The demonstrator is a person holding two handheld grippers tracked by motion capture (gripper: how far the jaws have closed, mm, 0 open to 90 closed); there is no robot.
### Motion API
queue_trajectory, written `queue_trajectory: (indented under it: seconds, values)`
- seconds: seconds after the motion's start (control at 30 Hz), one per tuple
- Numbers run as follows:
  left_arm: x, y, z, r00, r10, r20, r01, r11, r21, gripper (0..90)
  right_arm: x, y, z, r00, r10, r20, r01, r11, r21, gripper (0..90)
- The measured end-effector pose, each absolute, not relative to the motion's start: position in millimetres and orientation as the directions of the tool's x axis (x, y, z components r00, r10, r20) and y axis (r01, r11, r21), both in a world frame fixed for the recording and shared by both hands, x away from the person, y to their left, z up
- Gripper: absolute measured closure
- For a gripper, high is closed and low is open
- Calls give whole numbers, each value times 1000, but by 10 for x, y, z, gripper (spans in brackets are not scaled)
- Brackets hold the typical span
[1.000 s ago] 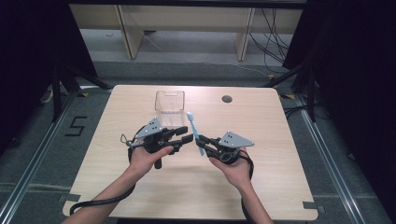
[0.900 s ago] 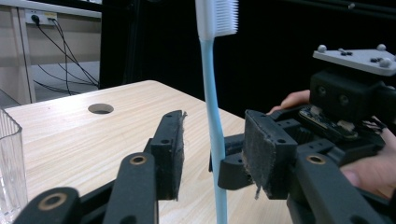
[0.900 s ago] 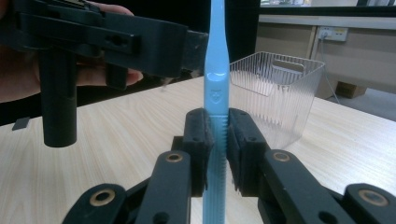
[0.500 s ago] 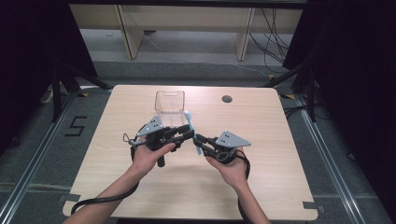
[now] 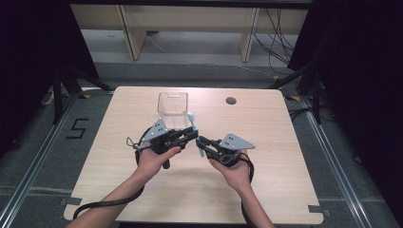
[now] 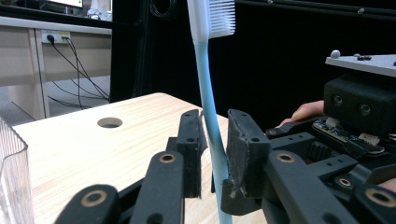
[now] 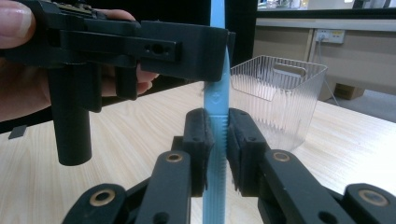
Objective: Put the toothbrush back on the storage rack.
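A light-blue toothbrush (image 5: 193, 124) with white bristles is held up over the middle of the table. My right gripper (image 5: 200, 141) is shut on its lower handle (image 7: 218, 102), both pads of the right gripper (image 7: 216, 135) pressing the ribbed part. My left gripper (image 5: 194, 134) comes in from the left, higher on the handle. In the left gripper view the toothbrush (image 6: 208, 93) stands between the jaws of the left gripper (image 6: 214, 140). Those jaws have just been closing, and a thin gap still shows beside the handle.
A clear ribbed plastic basket (image 5: 172, 104) stands just behind the grippers, also seen as the basket (image 7: 275, 102) close behind the brush. A round cable hole (image 5: 231, 100) lies at the back of the wooden table (image 5: 285, 156). Cables trail from both grippers toward the front edge.
The left gripper's jaws have narrowed around the toothbrush handle. Both hands have stayed in place, and the right gripper's hold on the brush is the same.
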State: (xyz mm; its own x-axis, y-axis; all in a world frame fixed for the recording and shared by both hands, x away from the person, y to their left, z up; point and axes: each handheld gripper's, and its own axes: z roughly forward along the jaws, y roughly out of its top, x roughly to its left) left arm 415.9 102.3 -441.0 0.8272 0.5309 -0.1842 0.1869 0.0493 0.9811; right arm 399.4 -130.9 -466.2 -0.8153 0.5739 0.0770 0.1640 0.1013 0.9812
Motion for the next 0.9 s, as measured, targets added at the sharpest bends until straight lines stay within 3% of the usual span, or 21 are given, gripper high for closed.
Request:
queue_trajectory:
  seconds: [0.9]
  values:
    - [4151, 983, -4419, 836, 520, -175, 186, 32, 982, 846, 3990, -1268, -4681, -809, 586, 58, 162, 127, 979, 790]
